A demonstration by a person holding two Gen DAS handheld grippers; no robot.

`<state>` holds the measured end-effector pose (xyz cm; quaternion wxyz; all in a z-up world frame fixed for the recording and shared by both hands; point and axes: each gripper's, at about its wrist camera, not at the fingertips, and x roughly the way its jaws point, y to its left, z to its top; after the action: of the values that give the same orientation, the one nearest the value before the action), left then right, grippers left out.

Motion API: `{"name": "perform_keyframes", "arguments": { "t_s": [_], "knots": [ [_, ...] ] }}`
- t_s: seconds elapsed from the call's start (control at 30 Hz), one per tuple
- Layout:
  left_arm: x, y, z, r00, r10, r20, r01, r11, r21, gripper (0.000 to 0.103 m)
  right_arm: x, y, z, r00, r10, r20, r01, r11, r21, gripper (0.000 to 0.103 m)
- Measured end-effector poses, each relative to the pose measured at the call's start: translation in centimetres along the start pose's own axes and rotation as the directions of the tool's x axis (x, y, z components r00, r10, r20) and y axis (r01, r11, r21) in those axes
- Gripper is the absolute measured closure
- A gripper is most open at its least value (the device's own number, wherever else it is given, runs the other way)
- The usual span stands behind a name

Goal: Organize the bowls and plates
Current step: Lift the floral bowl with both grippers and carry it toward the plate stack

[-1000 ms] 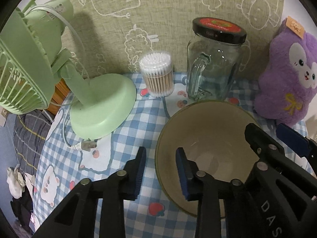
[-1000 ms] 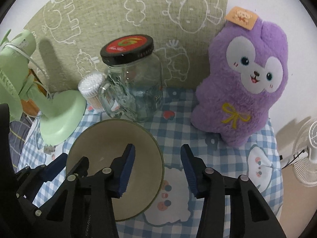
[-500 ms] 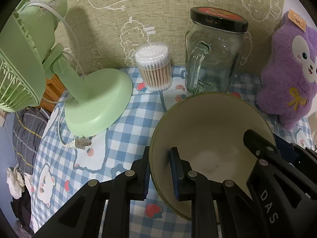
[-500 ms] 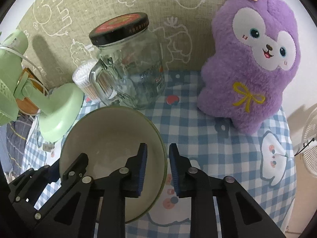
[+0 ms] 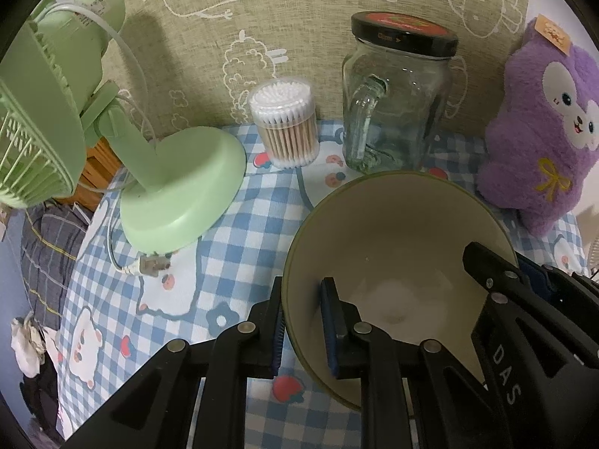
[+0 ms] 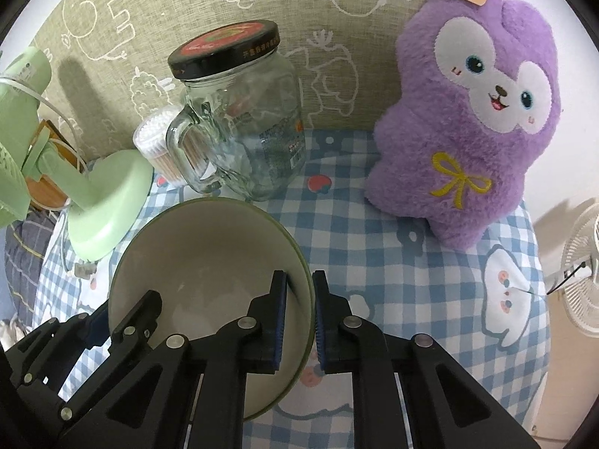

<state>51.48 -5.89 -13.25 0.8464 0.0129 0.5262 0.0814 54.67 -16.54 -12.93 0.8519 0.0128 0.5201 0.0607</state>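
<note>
Your left gripper pinches the left rim of the wide cream ceramic bowl with an olive-green outside, one blue pad inside the wall and one outside. Your right gripper clamps the opposite, right rim the same way. The bowl sits near you over the blue-and-white checked tablecloth; whether it touches the cloth, you cannot tell. Just beyond it stands the clear glass mug jar with a black lid, with the tub of cotton swabs to its left, the pale green desk fan far left, and the purple plush toy on the right.
</note>
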Motion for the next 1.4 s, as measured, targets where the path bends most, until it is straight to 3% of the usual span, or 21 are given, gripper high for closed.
{"name": "perform_keyframes", "arguments": {
  "t_s": [0.77, 1.4],
  "knots": [
    [-3.1, 1.0, -5.0, 0.998, -0.014, -0.057, 0.014, 1.000, -0.011, 0.088, -3.4, 0.5, -5.8, 0.998, -0.012, -0.064, 0.012, 1.000, 0.000, 0.087],
    [-3.7, 0.6, -5.7, 0.998, -0.026, -0.059, 0.025, 1.000, -0.006, 0.091, -4.2, 0.5, -6.2, 0.996, -0.070, -0.056, 0.069, 0.997, -0.016, 0.085]
  ]
}}
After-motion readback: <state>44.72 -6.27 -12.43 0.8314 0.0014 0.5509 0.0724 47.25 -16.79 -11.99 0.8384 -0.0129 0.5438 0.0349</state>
